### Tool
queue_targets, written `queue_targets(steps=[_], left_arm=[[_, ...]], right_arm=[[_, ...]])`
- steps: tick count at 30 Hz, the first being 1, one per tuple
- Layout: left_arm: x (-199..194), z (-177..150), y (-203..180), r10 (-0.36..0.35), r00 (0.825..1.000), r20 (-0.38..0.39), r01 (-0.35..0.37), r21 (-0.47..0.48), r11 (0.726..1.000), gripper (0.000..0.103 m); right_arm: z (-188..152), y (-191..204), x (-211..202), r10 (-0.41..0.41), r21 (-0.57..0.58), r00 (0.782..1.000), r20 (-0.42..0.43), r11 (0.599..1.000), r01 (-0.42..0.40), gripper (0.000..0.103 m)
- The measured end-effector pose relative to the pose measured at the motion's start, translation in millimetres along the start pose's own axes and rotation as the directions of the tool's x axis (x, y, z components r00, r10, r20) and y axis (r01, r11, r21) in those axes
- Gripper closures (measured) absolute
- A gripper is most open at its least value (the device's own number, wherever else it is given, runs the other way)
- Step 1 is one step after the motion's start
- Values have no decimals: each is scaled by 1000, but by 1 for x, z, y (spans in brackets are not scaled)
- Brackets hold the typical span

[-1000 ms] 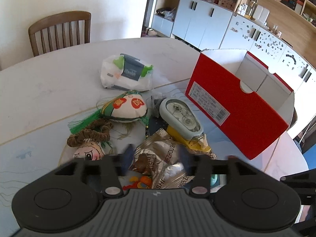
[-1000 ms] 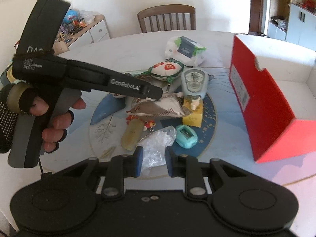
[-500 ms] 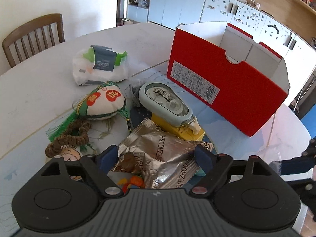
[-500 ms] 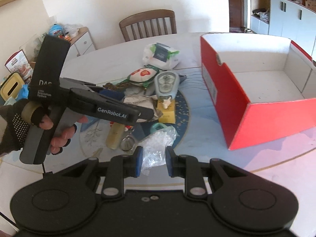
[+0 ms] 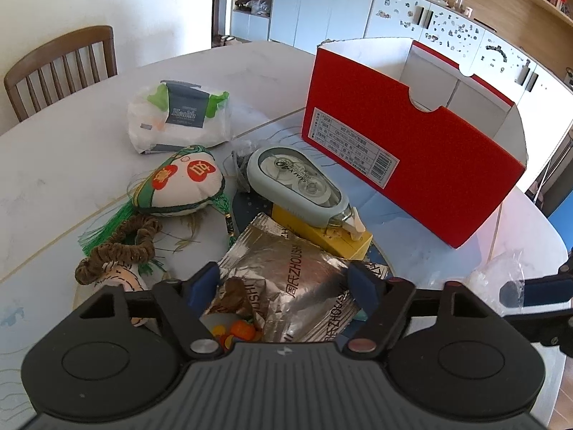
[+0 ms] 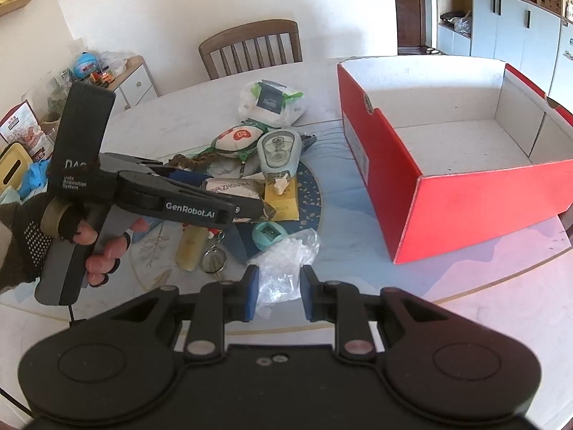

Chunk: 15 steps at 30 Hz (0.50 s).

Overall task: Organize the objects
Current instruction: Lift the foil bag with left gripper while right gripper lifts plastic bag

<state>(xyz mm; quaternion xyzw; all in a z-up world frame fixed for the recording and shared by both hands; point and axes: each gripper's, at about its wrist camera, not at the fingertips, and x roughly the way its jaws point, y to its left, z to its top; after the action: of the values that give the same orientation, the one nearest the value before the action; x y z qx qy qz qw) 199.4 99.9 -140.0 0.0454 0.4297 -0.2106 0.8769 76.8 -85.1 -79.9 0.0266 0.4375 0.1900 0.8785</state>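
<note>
Low in the frame, the left hand-held gripper [image 5: 283, 283] is spread wide around a foil packet [image 5: 286, 279]; the right hand-held gripper [image 6: 277, 292] pinches a clear plastic bag [image 6: 286, 261]. Behind lie a tape dispenser [image 5: 297, 184] and wipes pack [image 5: 179, 120]; the red box [image 6: 447, 150] stands upper right on the white worktop [image 5: 53, 165].

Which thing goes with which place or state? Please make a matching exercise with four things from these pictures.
Things:
1. red box
2. wipes pack
3. foil packet
4. clear plastic bag

Places or states:
a. between the fingers of the right tool
b. of the four, nearest the chair
c. open at the top, nothing inside
d. between the fingers of the left tool

Pairs: 1-c, 2-b, 3-d, 4-a
</note>
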Motion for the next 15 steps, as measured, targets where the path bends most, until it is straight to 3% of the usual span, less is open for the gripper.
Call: queue_targets(steps=[7,11,15], left_arm=[[-9,-3,-2,23,999,33,-23,8,1000,53],[-13,-1,-7,40,999,28,-41,12,999,54],[-18,5,-10,70,998,9,-70,-42,997,51]], right_arm=[[1,-4,-3,12,2,1000,14,1000,-12,80],[4,-6,-6,32,-6,999,18,999,-32,80],[9,-15,-9,64,-29,998,22,998,-64,80]])
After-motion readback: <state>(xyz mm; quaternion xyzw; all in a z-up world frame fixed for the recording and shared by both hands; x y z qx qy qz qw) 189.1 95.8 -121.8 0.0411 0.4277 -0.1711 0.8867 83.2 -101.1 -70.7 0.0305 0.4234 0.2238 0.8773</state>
